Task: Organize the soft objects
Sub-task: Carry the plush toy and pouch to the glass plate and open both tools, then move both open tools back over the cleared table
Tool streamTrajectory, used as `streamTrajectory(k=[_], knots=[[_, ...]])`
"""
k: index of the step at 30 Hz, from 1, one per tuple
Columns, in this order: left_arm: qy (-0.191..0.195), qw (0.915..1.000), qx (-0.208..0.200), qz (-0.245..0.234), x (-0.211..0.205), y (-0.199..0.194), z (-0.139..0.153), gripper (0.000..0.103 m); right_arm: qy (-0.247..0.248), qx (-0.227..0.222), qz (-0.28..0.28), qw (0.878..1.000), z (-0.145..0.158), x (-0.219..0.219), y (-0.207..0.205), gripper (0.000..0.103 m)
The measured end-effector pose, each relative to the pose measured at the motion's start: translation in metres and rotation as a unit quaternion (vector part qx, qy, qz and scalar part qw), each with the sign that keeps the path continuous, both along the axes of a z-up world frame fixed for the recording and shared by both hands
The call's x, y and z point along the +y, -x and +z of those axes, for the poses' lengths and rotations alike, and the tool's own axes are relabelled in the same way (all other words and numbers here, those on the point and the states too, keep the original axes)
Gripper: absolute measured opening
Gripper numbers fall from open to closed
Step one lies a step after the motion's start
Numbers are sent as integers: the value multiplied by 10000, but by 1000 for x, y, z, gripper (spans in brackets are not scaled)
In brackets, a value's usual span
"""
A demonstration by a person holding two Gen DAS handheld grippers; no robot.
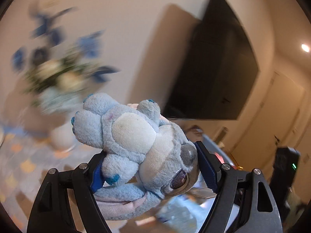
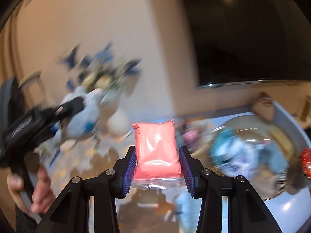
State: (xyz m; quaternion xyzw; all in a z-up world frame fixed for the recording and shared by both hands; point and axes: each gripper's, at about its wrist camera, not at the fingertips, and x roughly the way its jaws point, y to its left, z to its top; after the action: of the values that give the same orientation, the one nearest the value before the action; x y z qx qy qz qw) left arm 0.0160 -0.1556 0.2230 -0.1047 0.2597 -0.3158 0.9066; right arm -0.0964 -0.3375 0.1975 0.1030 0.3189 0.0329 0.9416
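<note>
The left gripper (image 1: 149,167) has its blue ribbed pads clamped on a pale blue plush toy with a cream belly patch and dark glossy eyes (image 1: 136,145), one pad on a paw and the other against the head beside the eye, with the toy carried in the air, legs pointing away. The right gripper (image 2: 158,169) is clamped across the lower half of a clear plastic bag packed with pink powdery filling (image 2: 156,147), which stands upright between the pads, also off the table. The plush is held off-centre by soft stuffing, so a quick swing could probably let it twist or slide out; the slick bag could likewise creep down through the pads, and squeezing harder might split it. Both loads travel close together, so they could knock each other. Nearly everything beyond the grippers is smeared by motion: a blurred blue-and-white flower arrangement in a white vase (image 1: 58,81) could be clipped, and a pale grey bin with blue and red soft items (image 2: 291,134) is hard to read. The patterned tabletop (image 1: 23,155) is partly hidden.
</note>
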Motion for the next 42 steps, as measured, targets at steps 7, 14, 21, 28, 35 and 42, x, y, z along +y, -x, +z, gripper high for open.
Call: streamTrajectory(k=[7, 14, 21, 28, 35, 42], knots=[[-233, 9953, 21, -945, -131, -23, 10, 79, -151, 118, -1460, 9891, 12, -120, -8, 44], [-816, 9840, 462, -1517, -222, -51, -34, 79, 40, 663, -2315, 9706, -14, -185, -29, 44], [-892, 9707, 1166, -1900, -247, -78, -72, 88, 314, 1041, -2548, 9609, -36, -208, -44, 70], [-845, 9668, 1214, -2081, -220, -60, -65, 88, 1080, 980, -2778, 9495, -28, -202, -26, 70], [-652, 9812, 691, -1681, -152, -21, -18, 88, 841, 803, -2411, 9635, -9, -167, -9, 70], [-1028, 9929, 463, -382, -34, 13, 2, 91, 964, 364, -1378, 9851, 17, -70, 9, 80]])
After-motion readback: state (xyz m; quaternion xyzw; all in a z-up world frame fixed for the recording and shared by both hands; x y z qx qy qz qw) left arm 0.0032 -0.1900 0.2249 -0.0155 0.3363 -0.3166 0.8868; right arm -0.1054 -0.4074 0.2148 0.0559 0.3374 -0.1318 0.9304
